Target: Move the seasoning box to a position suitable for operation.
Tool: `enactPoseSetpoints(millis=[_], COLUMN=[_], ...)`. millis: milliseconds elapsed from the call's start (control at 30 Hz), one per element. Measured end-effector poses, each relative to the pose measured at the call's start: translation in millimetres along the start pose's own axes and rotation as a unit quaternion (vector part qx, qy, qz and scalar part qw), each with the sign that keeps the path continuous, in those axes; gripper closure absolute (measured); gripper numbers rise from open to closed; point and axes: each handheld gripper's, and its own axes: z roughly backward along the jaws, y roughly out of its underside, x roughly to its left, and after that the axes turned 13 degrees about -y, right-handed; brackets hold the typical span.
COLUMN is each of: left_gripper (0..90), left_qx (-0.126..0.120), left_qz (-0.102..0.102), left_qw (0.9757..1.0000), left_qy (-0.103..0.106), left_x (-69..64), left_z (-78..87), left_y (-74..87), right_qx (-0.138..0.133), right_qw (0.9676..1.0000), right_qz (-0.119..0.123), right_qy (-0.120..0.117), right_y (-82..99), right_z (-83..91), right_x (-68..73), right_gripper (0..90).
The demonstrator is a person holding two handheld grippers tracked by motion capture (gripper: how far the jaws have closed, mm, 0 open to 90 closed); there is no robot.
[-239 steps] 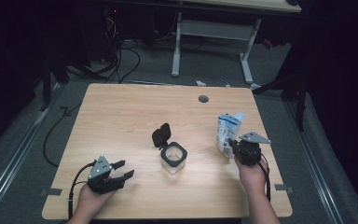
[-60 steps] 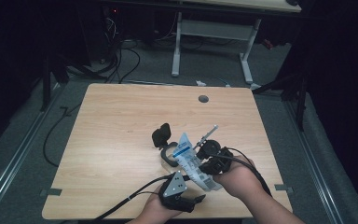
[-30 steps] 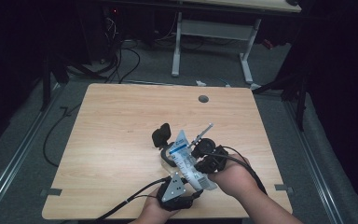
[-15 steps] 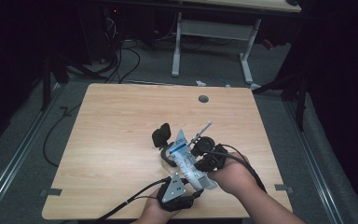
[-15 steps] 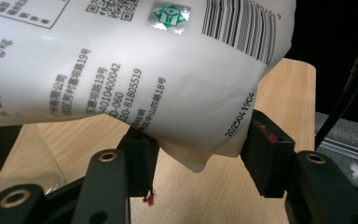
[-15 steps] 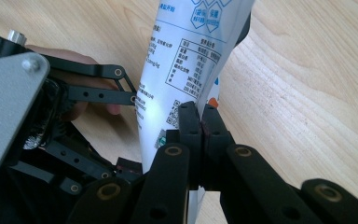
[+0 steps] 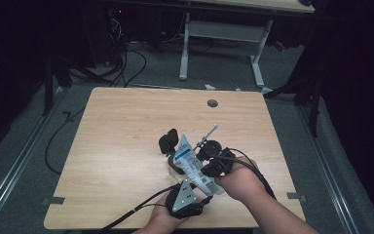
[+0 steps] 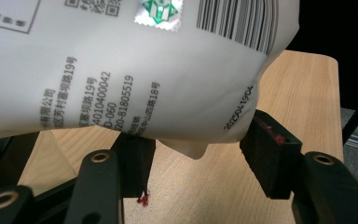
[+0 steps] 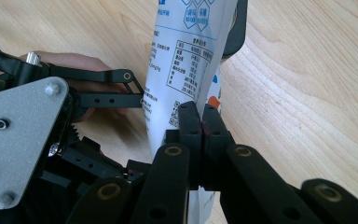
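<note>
The light wooden tabletop [image 7: 126, 146] has rounded corners, a pale grain and a round dark cable hole [image 7: 212, 103] near its far edge. It stands in a dim room on grey carpet; black cables [image 7: 126, 63] lie on the floor beyond it, and a second desk with a white metal frame [image 7: 219, 34] stands farther back.

Near the front edge, over the tabletop, a white plastic pouch with blue print [image 7: 191, 163] is held tilted, its top leaning toward a small clear jar with a flipped-open black lid [image 7: 169, 146] just beside it. The right hand-held gripper [image 9: 200, 126] is clenched on the pouch, its two black jaws pinching the thin film flat near one edge. The left hand-held gripper [image 8: 196, 158] has its jaws apart on either side of the pouch's lower corner; they have just been opening, and the pads do not press the film, though the right-hand pad lies very close to it.

On the pouch, the left gripper view shows a barcode, part of a QR code, a green-and-silver seal, Chinese address lines ending in "19号" and "18号", the digits "4010400042" and "81805519", and a stamped "20250419" code. The right gripper view shows a small nutrition-style table and blue hexagon marks, too small to read
</note>
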Motion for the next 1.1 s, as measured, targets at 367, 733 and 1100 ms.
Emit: enactPoseSetpoints(millis=[367,733,1100], left_gripper=[45.0,51.6,55.2], left_qx=[0.016,0.017,0.007], left_qz=[-0.006,0.003,0.004], left_qw=[0.9999,0.9999,0.9999], left_qy=[-0.003,0.002,0.009], left_x=[0.2,2.2,-0.6], left_z=[-7.6,-6.8,0.2], left_y=[4.6,1.8,-4.6], right_qx=[-0.009,-0.013,-0.013], right_qw=[0.9999,0.9999,0.9998], right_qz=[-0.006,-0.009,-0.014], right_qy=[-0.002,-0.001,0.000], right_y=[0.1,0.2,1.4], right_z=[0.5,1.9,5.8], right_x=[-0.5,-1.7,-4.8], right_gripper=[89.8,89.8,89.7])
